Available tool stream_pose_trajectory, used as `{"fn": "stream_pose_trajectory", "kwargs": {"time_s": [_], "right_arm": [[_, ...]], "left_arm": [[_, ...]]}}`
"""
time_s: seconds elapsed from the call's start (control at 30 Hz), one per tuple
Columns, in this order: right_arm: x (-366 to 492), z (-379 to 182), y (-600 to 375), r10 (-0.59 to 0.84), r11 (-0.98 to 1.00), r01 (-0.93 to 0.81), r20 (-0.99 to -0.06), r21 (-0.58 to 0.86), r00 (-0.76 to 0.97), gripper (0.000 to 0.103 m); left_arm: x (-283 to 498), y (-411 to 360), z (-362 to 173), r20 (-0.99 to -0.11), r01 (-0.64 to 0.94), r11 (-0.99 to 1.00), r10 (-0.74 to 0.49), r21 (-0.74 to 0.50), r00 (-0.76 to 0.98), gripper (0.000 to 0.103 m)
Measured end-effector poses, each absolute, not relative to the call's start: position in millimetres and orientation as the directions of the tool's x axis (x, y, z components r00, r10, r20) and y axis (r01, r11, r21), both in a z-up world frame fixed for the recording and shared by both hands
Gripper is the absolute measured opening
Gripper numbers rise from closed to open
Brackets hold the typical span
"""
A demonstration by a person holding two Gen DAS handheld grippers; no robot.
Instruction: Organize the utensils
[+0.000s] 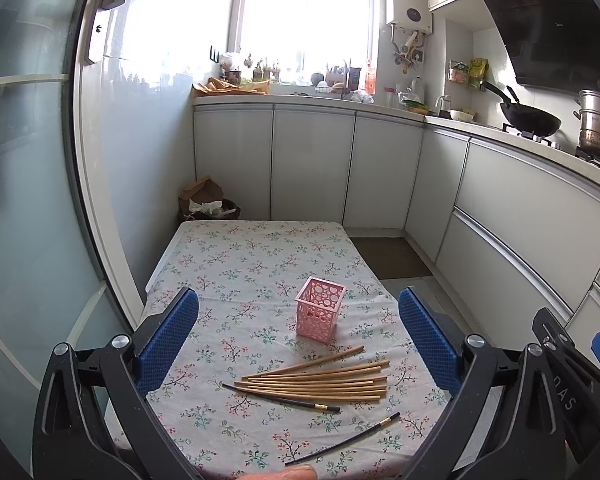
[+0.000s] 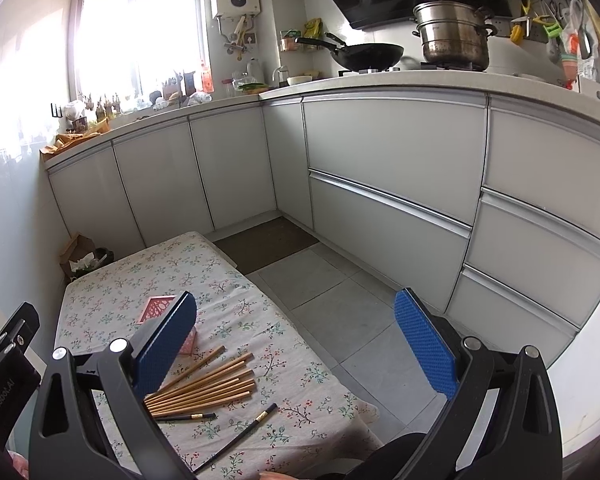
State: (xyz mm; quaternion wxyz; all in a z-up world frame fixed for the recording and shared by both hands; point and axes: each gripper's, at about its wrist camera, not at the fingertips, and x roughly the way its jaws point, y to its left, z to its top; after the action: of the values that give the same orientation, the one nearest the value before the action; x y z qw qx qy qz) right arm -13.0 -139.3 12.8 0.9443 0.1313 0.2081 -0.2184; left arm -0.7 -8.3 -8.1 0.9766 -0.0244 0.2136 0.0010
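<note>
A pink perforated holder (image 1: pixel 320 314) stands upright on the floral tablecloth (image 1: pixel 236 264). In front of it lie several wooden chopsticks (image 1: pixel 320 380) fanned out, and two black chopsticks (image 1: pixel 284 398) (image 1: pixel 344 438). My left gripper (image 1: pixel 298 334) is open and empty, held above the near table, its blue pads either side of the holder and chopsticks. My right gripper (image 2: pixel 296 342) is open and empty, to the right of the table over its edge and the floor. In the right wrist view the holder (image 2: pixel 160 308) is partly hidden by the left pad; the wooden chopsticks (image 2: pixel 208 388) and black ones (image 2: pixel 240 436) show.
White kitchen cabinets (image 1: pixel 312 164) run behind and to the right. A wok (image 1: pixel 530 122) and a steel pot (image 1: pixel 596 128) sit on the stove. A bin with paper (image 1: pixel 208 206) stands beyond the table's far left corner. A glass door (image 1: pixel 32 200) is at left. Grey floor tiles (image 2: pixel 340 304) lie right of the table.
</note>
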Motion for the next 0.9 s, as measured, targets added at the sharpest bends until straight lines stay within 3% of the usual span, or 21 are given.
{"fn": "stream_pose_trajectory", "kwargs": {"time_s": [0.63, 0.83, 0.9], "right_arm": [[-12, 10, -142, -0.357, 0.863, 0.475, -0.46, 0.17, 0.813, 0.097], [-3, -17, -176, -0.234, 0.832, 0.453, -0.54, 0.319, 0.809, 0.097], [3, -37, -198, -0.125, 0.793, 0.438, -0.59, 0.424, 0.798, 0.097]], "left_arm": [[8, -8, -21, -0.453, -0.007, 1.0, -0.004, -0.022, 0.892, 0.096], [37, -31, -56, -0.611, 0.165, 0.978, -0.053, 0.129, 0.79, 0.096], [53, -56, -93, -0.734, 0.358, 0.913, -0.105, 0.196, 0.671, 0.096]]}}
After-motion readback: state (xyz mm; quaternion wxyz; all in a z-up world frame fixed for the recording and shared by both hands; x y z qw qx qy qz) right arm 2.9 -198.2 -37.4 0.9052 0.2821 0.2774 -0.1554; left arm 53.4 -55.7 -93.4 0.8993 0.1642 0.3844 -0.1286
